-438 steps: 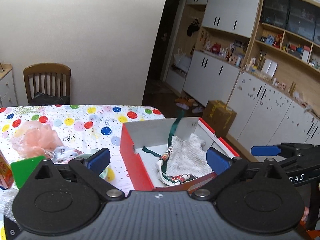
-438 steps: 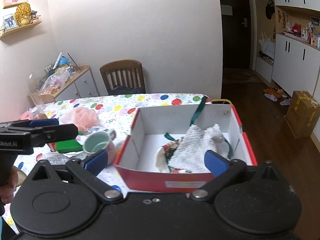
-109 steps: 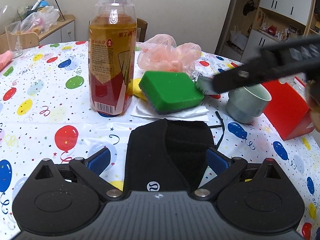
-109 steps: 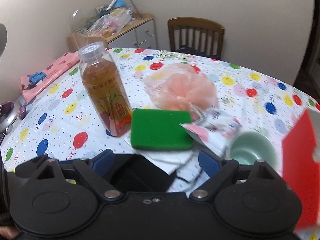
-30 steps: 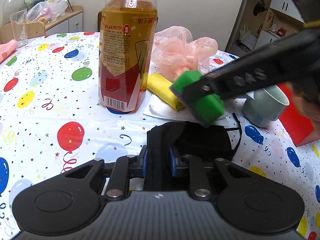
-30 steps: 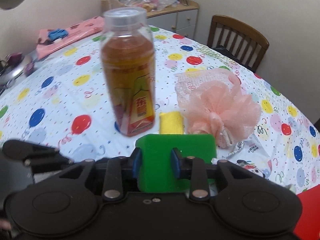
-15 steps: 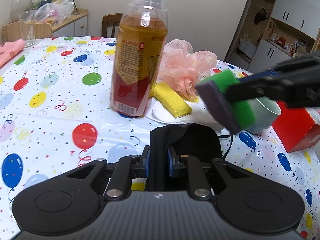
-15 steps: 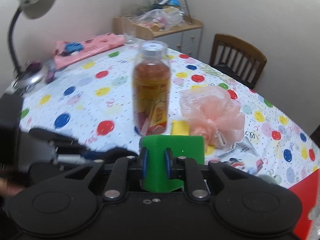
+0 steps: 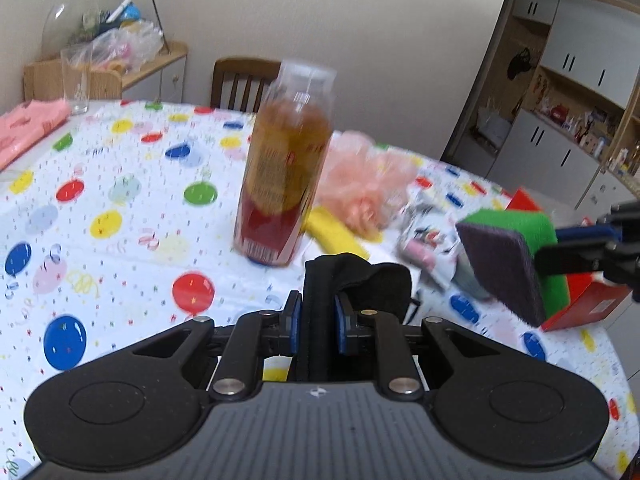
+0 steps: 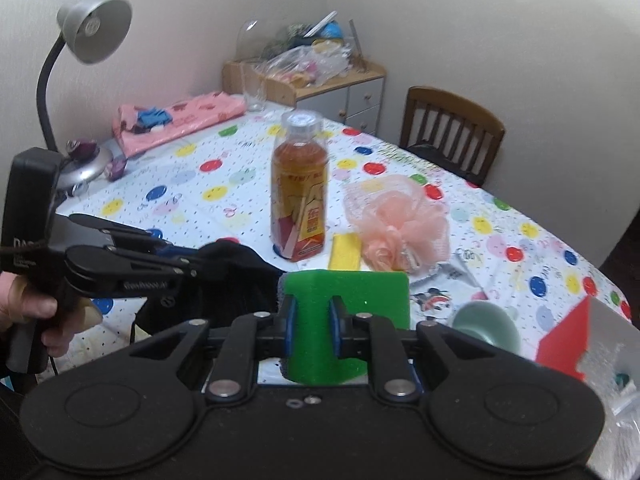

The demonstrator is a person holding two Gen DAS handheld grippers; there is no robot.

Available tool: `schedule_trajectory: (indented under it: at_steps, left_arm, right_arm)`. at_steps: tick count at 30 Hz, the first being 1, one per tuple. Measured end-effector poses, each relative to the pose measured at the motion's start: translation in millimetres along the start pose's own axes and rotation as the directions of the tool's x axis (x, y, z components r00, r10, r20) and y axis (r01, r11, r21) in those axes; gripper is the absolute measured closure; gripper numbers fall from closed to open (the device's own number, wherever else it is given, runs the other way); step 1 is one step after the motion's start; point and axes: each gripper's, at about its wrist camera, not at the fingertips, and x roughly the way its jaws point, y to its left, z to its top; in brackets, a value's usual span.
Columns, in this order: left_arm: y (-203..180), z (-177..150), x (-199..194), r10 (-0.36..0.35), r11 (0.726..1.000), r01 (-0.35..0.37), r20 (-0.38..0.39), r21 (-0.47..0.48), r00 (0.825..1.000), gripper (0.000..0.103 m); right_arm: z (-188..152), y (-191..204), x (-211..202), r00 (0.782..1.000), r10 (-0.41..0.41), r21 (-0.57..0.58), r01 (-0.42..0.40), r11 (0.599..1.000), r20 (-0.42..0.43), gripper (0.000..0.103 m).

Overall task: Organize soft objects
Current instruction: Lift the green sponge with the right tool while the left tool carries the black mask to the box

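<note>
Above the balloon-print table (image 9: 120,208), the left gripper (image 9: 316,322) pinches a black cloth (image 9: 360,280) and the right gripper (image 10: 312,330) squeezes a green sponge (image 10: 360,292); both loads should clear the bottle (image 10: 298,200) toward the red box (image 10: 568,340).

Plain pale walls (image 10: 460,20). Wooden chair (image 10: 452,132) at table's far side. Low drawer unit (image 10: 340,92) in corner, cluttered. White cabinets (image 9: 580,60), open shelves. Grey desk lamp (image 10: 94,28).
</note>
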Motion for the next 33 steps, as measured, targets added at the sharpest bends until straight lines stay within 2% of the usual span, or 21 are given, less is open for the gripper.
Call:
schedule_trajectory:
  at_steps: [6, 14, 23, 33]
  left_arm:
    - [-17, 24, -28, -0.020, 1.000, 0.019, 0.089, 0.017, 0.996, 0.086]
    - [-61, 58, -43, -0.085, 0.995, 0.077, 0.157, 0.056, 0.984, 0.086]
    - [-140, 82, -35, -0.159, 0.983, 0.138, 0.190, 0.121, 0.969, 0.086]
    - [-247, 107, -13, -0.237, 0.963, 0.198, 0.220, 0.183, 0.946, 0.086]
  right_arm:
    - [-8, -17, -34, 0.997, -0.046, 0.047, 0.044, 0.998, 0.059, 0.087]
    - [-23, -53, -74, 0.987, -0.117, 0.081, 0.109, 0.991, 0.111, 0.087]
    - [-51, -108, -120, 0.971, -0.186, 0.112, 0.170, 0.979, 0.152, 0.087]
    - [-86, -175, -160, 0.956, -0.244, 0.127, 0.224, 0.966, 0.164, 0.087]
